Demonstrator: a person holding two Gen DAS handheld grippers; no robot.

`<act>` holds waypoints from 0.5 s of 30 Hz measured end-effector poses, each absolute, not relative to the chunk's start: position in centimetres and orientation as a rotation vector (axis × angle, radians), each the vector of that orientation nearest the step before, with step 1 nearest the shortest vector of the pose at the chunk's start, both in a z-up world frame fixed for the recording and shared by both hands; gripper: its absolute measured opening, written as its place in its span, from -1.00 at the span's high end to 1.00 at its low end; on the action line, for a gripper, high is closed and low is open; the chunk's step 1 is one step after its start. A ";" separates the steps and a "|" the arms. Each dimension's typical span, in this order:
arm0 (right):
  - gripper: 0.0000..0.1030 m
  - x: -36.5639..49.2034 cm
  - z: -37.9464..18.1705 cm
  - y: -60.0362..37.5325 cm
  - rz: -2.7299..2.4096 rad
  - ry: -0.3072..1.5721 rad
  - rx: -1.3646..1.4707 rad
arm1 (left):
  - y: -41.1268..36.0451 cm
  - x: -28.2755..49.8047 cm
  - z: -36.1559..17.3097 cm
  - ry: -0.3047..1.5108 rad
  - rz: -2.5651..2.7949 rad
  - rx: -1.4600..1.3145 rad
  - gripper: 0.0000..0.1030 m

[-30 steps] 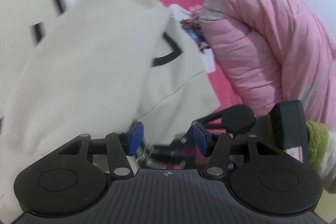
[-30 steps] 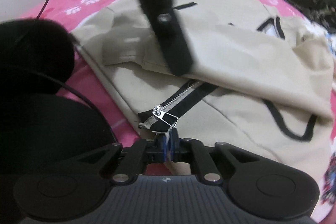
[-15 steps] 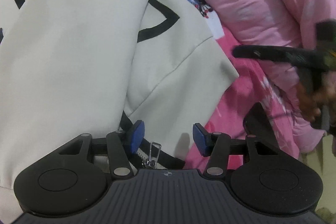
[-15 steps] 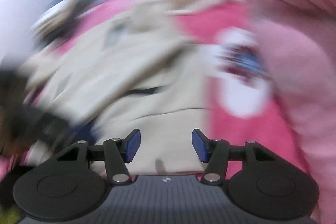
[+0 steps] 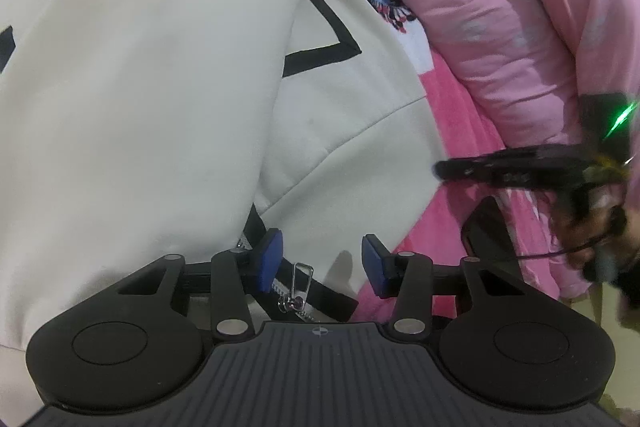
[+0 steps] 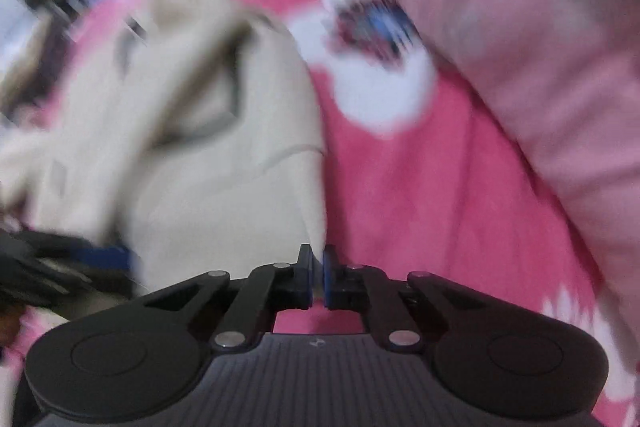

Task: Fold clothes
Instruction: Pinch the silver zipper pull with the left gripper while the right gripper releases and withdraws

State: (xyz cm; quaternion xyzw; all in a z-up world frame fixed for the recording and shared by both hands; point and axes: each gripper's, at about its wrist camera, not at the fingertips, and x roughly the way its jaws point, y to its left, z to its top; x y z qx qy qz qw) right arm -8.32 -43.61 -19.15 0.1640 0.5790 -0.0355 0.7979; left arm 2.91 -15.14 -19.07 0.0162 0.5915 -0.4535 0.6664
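A cream jacket with black trim lies on a pink bedsheet, one flap folded over its front. My left gripper hangs over the bottom hem, its jaws apart and closing. The metal zipper pull lies between the blue pads, which do not press on it. In the blurred right wrist view my right gripper is shut at the side edge of the jacket. The cloth reaches its tips, and I cannot tell if any is pinched. From the left wrist view, the right gripper shows blurred at the right.
A puffy pink quilt is heaped along the right of the bed. A flat dark object lies on the sheet below the right gripper, next to a hand. Dim clutter fills the far background in the right wrist view.
My right gripper let go of the zipper end, opened, swung across to the jacket's side edge and shut again. My left gripper sank toward the hem, its jaws slightly narrower.
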 end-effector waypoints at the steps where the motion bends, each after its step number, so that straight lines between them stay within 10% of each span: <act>1: 0.90 -8.4 -19.6 -43.6 -0.072 1.231 0.340 | -15.2 2.9 -19.1 1.333 -1.029 0.043 0.13; 6: 0.36 -8.8 -15.9 -43.9 -0.139 1.230 0.216 | -14.5 3.0 -19.3 1.338 -1.034 0.012 0.13; 15: 0.37 2.1 -12.5 -41.8 -0.064 0.882 0.017 | -13.6 3.2 -19.9 1.356 -1.032 -0.066 0.13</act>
